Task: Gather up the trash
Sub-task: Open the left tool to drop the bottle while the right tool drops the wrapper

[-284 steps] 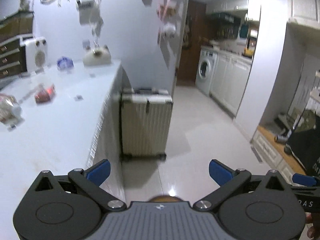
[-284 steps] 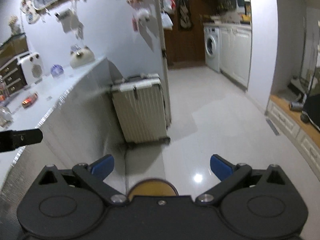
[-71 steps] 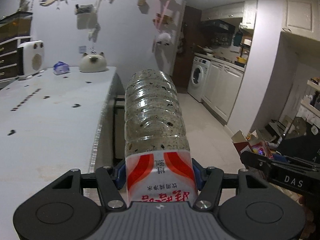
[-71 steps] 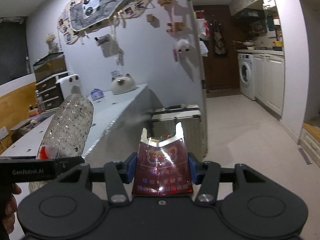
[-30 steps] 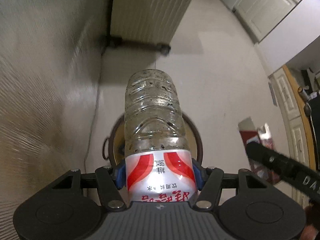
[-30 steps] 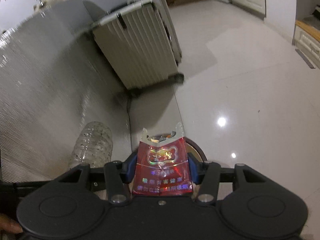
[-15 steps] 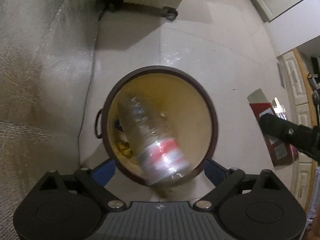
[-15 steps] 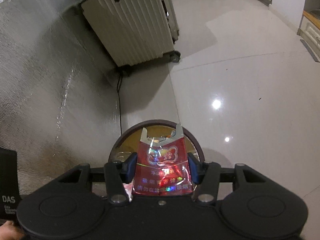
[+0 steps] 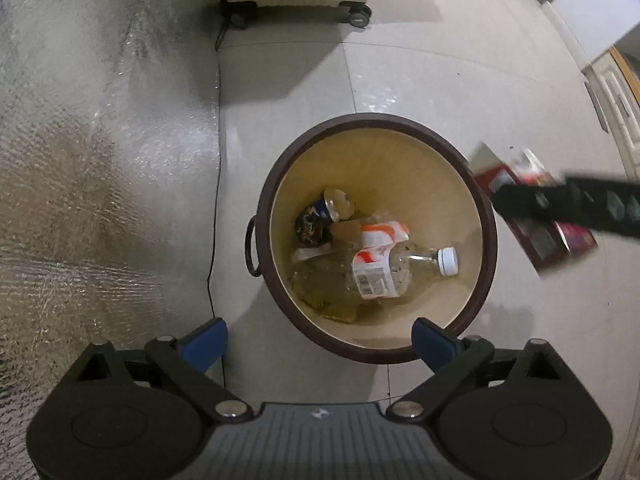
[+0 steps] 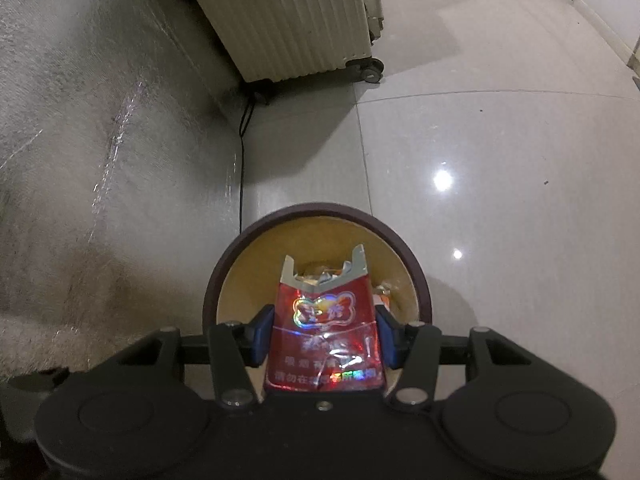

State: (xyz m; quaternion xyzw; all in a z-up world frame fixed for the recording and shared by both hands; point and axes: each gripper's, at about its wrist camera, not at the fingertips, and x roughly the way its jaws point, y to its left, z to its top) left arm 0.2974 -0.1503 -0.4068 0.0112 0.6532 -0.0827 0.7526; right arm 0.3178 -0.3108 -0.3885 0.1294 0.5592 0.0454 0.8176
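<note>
Two grippers hang over the round brown-rimmed waste bin (image 9: 486, 240) on the floor. The left gripper (image 9: 319, 342) points straight down, its blue fingers (image 9: 204, 342) spreading wider with nothing between them; the plastic bottle (image 9: 384, 270) lies below in the bin, beside a can (image 9: 322, 216). The right gripper (image 10: 323, 334) pinches a red cigarette pack (image 10: 324, 336) above the bin's rim.

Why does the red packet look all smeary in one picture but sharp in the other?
Left wrist view: the red packet and the right tongs are motion-blurred at the frame's edge. Right wrist view: the packet is sharp, its foil glinting; bright lamp glare spots the floor.
</note>
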